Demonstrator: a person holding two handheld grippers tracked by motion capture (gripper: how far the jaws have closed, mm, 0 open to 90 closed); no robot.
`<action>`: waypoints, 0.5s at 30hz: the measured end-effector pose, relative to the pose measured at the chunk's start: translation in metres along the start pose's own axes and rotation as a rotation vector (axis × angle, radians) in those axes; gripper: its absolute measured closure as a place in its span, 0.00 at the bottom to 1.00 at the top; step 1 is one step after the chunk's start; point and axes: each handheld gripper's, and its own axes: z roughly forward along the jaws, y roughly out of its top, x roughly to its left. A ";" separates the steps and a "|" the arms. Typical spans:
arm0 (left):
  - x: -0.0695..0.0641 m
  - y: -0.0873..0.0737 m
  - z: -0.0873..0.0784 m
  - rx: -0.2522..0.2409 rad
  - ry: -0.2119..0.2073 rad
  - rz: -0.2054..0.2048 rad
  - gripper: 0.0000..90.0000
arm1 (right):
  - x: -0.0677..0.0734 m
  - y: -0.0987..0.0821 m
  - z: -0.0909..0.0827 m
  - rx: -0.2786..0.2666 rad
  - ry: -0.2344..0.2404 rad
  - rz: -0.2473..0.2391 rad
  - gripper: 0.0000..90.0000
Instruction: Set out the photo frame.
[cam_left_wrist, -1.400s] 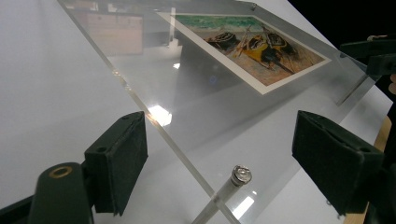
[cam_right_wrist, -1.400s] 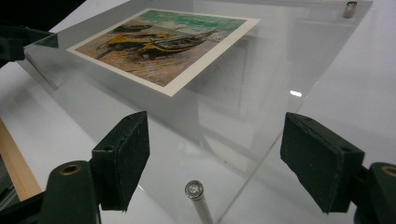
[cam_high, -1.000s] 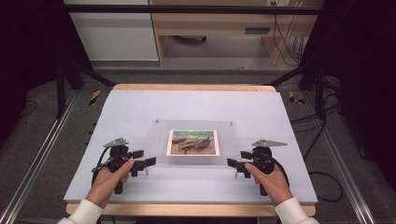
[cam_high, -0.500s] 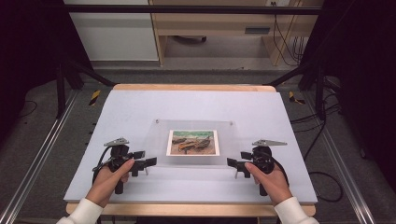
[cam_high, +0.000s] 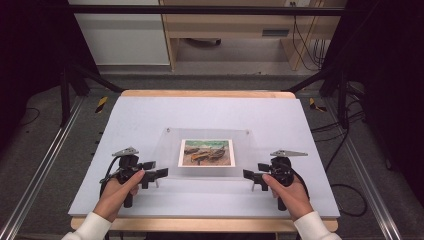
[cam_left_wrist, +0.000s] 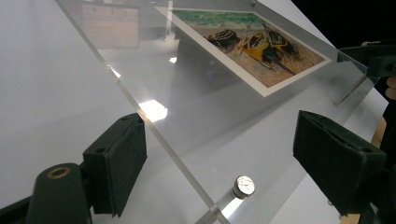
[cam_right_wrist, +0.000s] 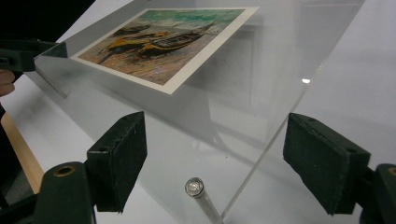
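left gripper (cam_high: 159, 175): open, nothing held, at acrylic frame (cam_high: 250, 150) left corner | right gripper (cam_high: 251, 176): open, nothing held, right corner | frame mid-table (cam_high: 150, 110)

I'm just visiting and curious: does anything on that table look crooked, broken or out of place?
Nothing stands out. The clear acrylic frame lies square on the table, its boat picture centred and flat. Both grippers, left and right, sit open at its near corners.
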 end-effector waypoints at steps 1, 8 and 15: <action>0.000 0.000 0.000 0.001 0.000 0.000 0.19 | 0.000 0.000 0.000 -0.001 0.002 0.003 0.25; 0.001 0.001 0.000 0.003 -0.002 -0.001 0.19 | -0.002 -0.001 0.001 0.000 0.014 0.024 0.24; 0.002 0.001 0.002 0.002 -0.008 -0.008 0.19 | -0.005 0.000 0.004 0.002 0.023 0.043 0.23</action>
